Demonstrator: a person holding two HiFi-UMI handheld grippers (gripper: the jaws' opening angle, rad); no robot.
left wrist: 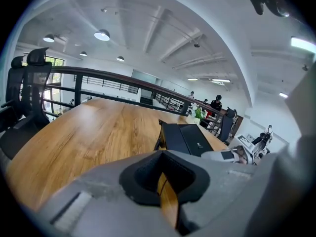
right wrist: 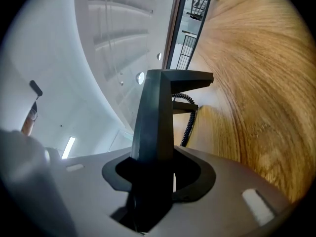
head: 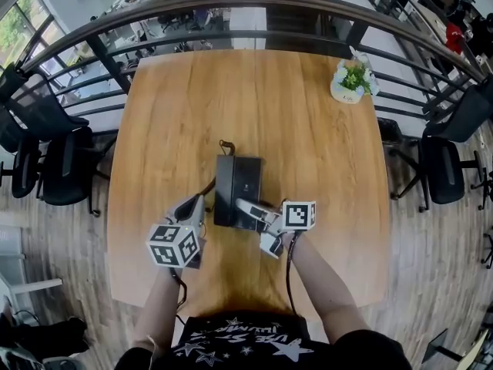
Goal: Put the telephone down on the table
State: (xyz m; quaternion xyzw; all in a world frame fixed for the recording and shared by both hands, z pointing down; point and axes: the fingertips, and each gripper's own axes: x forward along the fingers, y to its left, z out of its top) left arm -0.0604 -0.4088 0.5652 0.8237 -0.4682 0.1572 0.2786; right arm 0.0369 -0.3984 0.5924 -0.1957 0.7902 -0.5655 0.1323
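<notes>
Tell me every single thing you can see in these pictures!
table: one, light wood, in the middle of the head view
telephone: one, black with a curly cord, at the table's middle
plant pot: one, white with green leaves, at the table's far right corner
railing: one, dark, curving round the table's far side
office chairs: several, black, on both sides of the table
left gripper: one, grey with a marker cube, left of the telephone, fingers together, empty
right gripper: one, grey with a marker cube, closed on the telephone's near end
arms: two, bare, at the bottom
</notes>
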